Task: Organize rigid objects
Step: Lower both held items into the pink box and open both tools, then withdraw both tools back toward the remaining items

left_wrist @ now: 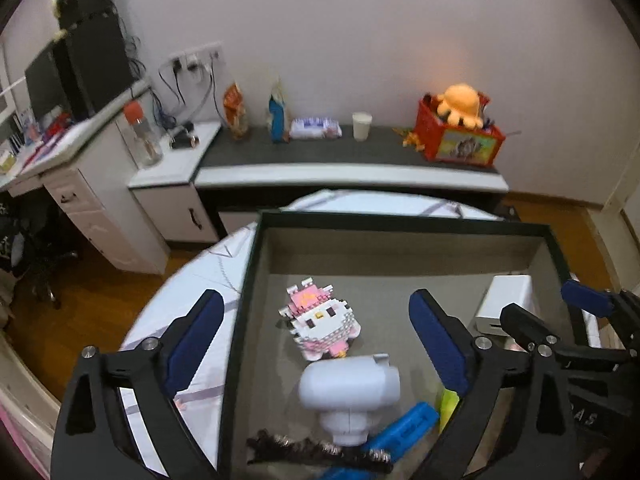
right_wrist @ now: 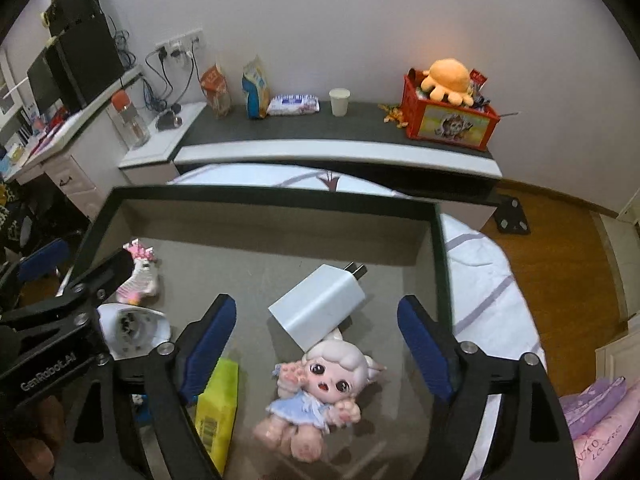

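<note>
A black-rimmed box (left_wrist: 246,280) with a grey floor holds the objects. My left gripper (left_wrist: 316,300) hangs open over its left side, its left finger outside the rim. Below it lie a pink-and-white block figure (left_wrist: 320,320), a white plastic device (left_wrist: 348,388), a blue piece (left_wrist: 404,424) and a dark bristly strip (left_wrist: 312,450). My right gripper (right_wrist: 317,304) is open above the box's (right_wrist: 280,196) right side. A white plug charger (right_wrist: 320,308) lies between its fingers, untouched, leaning on a small doll (right_wrist: 320,384). A yellow packet (right_wrist: 220,400) lies beside the left finger.
The box rests on a bed with a white sheet (right_wrist: 480,280). Behind it runs a low dark-topped sideboard (left_wrist: 340,148) carrying a paper cup (left_wrist: 362,126), snack bags and a red crate (left_wrist: 460,140) with an orange plush. A cluttered desk (left_wrist: 60,140) stands at left.
</note>
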A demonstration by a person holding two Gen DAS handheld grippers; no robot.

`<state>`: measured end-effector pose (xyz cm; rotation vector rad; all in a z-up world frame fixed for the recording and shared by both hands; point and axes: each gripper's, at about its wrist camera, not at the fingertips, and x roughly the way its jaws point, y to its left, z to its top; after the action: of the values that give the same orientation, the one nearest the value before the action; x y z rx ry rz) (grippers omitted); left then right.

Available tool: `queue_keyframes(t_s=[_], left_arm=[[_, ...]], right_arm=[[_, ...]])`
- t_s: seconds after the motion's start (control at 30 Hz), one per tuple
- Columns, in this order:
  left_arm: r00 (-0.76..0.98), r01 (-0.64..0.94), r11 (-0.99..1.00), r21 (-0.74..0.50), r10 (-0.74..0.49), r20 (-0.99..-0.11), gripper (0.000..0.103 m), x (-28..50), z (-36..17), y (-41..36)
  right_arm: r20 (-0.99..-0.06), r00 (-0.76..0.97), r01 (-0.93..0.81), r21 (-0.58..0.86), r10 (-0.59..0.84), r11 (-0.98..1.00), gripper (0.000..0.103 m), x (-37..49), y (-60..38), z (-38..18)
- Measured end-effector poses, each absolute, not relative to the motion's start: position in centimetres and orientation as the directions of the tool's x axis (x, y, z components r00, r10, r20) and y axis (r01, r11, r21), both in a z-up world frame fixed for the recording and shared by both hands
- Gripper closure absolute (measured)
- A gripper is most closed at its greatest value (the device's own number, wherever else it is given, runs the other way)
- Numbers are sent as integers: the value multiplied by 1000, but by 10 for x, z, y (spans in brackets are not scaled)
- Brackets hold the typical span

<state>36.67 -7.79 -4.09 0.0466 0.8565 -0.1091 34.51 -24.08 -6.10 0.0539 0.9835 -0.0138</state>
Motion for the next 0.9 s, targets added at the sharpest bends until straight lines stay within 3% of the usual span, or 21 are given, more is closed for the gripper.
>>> queue_keyframes(t_s=[0.07, 0.2, 0.6, 0.9], left_arm=[[668, 120, 992, -29, -102, -737, 4, 351, -29, -72], [715, 120, 992, -47, -119, -689, 0, 310, -2, -62], [764, 122, 990, -72, -140, -629, 0, 178, 25, -33], [734, 81, 994, -67, -105, -671, 0, 125, -4, -25]], right_arm=[[-815, 579, 36, 46, 17, 998, 14, 334, -242, -50], [-778, 628, 36, 67, 29, 997, 0, 306, -243, -30], [-707, 699, 4, 152, 106, 988, 0, 184, -243, -4], [-714, 688, 4, 177, 126, 984, 0, 116, -239, -18]])
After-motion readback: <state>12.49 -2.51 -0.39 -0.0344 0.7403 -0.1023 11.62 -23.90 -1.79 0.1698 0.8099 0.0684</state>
